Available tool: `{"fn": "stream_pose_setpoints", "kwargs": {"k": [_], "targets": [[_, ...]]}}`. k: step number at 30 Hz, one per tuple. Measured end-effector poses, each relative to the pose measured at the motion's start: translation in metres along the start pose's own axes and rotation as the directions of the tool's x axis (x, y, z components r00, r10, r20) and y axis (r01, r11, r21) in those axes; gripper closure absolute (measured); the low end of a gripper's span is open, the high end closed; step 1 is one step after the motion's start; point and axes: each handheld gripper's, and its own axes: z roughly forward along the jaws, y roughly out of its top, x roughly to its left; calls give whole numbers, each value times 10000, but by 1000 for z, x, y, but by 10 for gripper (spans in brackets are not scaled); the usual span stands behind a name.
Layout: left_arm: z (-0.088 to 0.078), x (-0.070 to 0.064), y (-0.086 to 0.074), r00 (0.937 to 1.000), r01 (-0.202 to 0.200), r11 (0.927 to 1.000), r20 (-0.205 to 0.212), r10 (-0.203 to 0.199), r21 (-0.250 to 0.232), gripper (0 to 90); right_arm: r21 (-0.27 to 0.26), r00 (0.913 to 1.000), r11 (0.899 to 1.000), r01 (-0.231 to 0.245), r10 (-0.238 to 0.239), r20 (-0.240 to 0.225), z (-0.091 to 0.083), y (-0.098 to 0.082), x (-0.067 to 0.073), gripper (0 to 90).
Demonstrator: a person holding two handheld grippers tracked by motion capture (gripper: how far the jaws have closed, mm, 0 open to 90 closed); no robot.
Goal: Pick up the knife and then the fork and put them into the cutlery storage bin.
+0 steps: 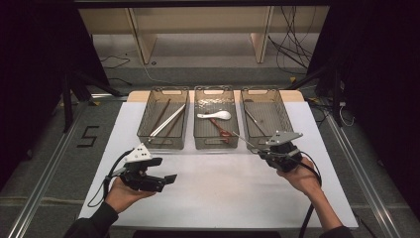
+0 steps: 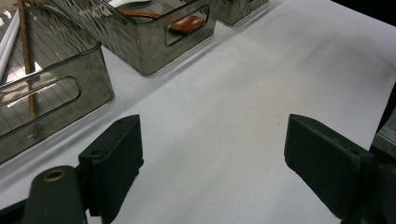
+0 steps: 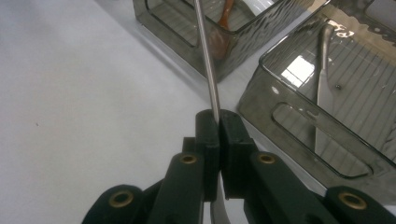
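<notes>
Right gripper (image 3: 218, 122) pinches a thin metal rod (image 3: 206, 60) tight between its jaws; the rod slants up over the near end of the middle bin (image 1: 213, 141), beside the right bin (image 1: 275, 130). Left gripper (image 2: 212, 163) hangs wide and empty above the white table (image 1: 218, 183).

The high view looks down from above the table (image 1: 218, 193); both claw views sit low, sharing the middle bin (image 2: 154, 42).

White-topped table (image 1: 218, 193), three smoky clear bins (image 1: 164, 118) side by side along its far edge
</notes>
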Motion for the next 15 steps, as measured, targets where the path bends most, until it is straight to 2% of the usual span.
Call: {"fn": "stream_pose_setpoints", "kwargs": {"k": [6,15], "targets": [[-1,1,-1,9998,194,9996,79,-193,-217,181,-170,9996,9995,-266,267,96,-2,3,-9,878],[1,-1,0,9999,-39,9994,145,44,-356,166,-311,9980,9981,-529,539,315,-2,12,-28,878]]}}
